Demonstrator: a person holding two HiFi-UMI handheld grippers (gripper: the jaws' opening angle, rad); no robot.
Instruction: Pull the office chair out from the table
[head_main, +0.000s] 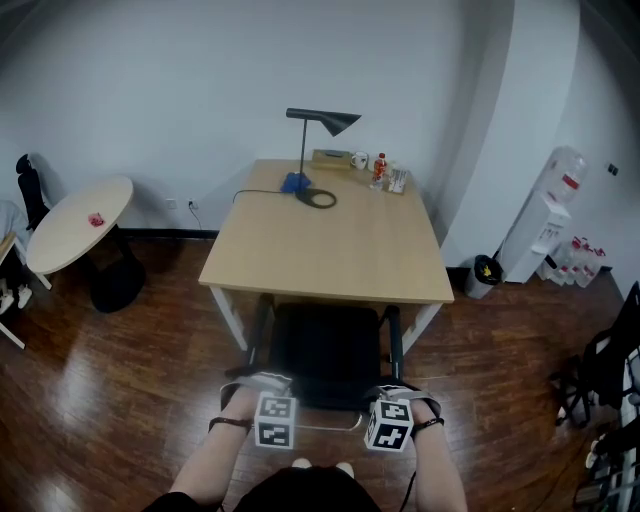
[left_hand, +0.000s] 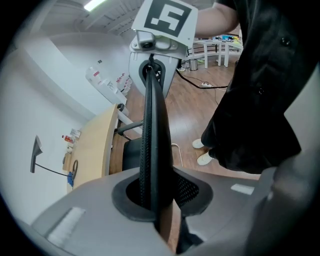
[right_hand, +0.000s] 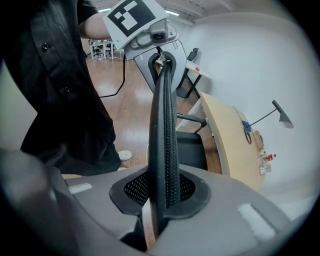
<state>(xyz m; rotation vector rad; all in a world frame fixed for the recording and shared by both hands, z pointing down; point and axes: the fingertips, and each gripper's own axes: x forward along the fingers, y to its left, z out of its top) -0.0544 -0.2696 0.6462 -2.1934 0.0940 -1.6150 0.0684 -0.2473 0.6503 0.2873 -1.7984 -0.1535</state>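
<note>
The black office chair (head_main: 325, 350) stands at the near side of the wooden table (head_main: 325, 240), its seat partly under the tabletop. My left gripper (head_main: 264, 388) and right gripper (head_main: 393, 392) grip the top edge of its mesh backrest, one at each end. In the left gripper view the backrest (left_hand: 152, 130) runs upright between the jaws of the left gripper (left_hand: 155, 200), which are shut on it. The right gripper view shows the same: the backrest (right_hand: 164, 130) is clamped in the right gripper (right_hand: 162, 197). Each view shows the other gripper at the backrest's far end.
A black desk lamp (head_main: 318, 125), a cup and bottles stand at the table's far edge. A round white table (head_main: 78, 220) is at the left, a water dispenser (head_main: 545, 225) and a bin (head_main: 485, 272) at the right. Wooden floor lies behind me.
</note>
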